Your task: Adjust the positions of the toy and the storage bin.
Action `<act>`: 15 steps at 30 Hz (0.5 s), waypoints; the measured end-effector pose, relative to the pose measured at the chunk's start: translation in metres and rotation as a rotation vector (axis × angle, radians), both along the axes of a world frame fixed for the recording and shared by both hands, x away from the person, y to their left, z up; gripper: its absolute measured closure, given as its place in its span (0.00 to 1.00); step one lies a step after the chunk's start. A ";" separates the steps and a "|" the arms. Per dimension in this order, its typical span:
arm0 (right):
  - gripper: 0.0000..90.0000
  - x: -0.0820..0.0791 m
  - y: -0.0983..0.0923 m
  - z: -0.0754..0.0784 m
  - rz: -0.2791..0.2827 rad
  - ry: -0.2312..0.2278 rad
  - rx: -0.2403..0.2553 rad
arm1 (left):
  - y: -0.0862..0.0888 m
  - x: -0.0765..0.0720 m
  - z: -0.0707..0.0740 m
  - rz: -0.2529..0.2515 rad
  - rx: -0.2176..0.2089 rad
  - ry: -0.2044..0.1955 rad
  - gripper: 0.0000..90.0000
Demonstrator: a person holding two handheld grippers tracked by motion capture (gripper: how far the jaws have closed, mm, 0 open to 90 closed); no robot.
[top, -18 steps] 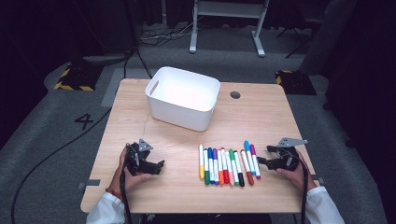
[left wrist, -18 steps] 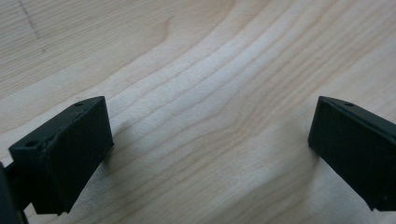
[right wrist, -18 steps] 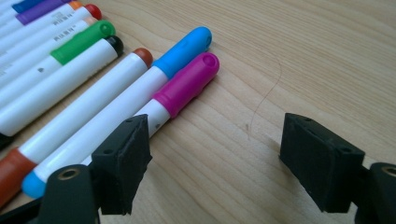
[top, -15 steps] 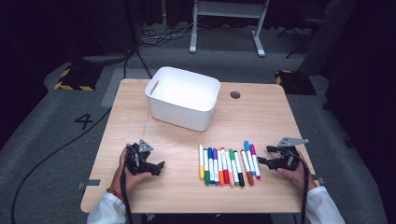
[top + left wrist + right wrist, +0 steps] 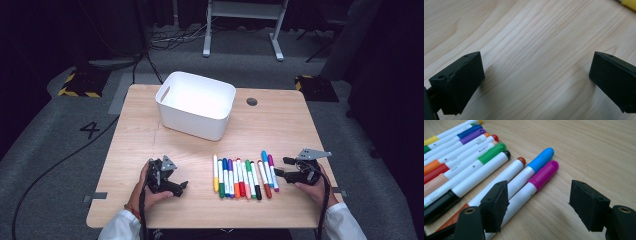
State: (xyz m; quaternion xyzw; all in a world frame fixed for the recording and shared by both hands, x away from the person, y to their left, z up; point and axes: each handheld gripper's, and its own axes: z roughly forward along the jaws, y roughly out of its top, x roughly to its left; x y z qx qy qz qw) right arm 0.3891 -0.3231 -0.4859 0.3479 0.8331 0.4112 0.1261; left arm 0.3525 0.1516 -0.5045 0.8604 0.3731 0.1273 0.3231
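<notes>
Our right hand-held gripper (image 5: 539,205) – jaws apart, holding nothing – sits just beside the magenta-capped marker (image 5: 534,186), whose long axis runs roughly along them.

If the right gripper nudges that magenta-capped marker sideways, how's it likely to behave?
The magenta-capped marker looks round and smooth, so it would probably roll on the bare wooden table. It lies against the blue-capped marker, which may shift too. It seems stiff and light.

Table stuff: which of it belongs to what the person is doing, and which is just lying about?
Part of the job:
row of markers
magenta marker, nearest the open right gripper
white bin, probably
open left gripper, over bare wood

Just lying about:
floor cables
metal stand
</notes>
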 end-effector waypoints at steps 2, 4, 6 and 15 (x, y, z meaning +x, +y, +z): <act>0.35 -0.001 0.001 0.000 0.005 0.002 0.002 | -0.008 0.002 0.000 -0.009 0.001 0.001 0.00; 0.38 -0.002 0.002 0.003 -0.005 -0.010 -0.008 | -0.027 0.006 0.000 -0.037 -0.002 0.000 0.00; 0.39 -0.002 0.004 0.003 -0.022 -0.014 -0.016 | -0.036 0.008 0.000 -0.050 0.000 0.000 0.00; 0.51 0.011 0.009 -0.005 -0.058 -0.021 -0.015 | -0.075 0.019 0.001 -0.100 -0.001 0.002 0.00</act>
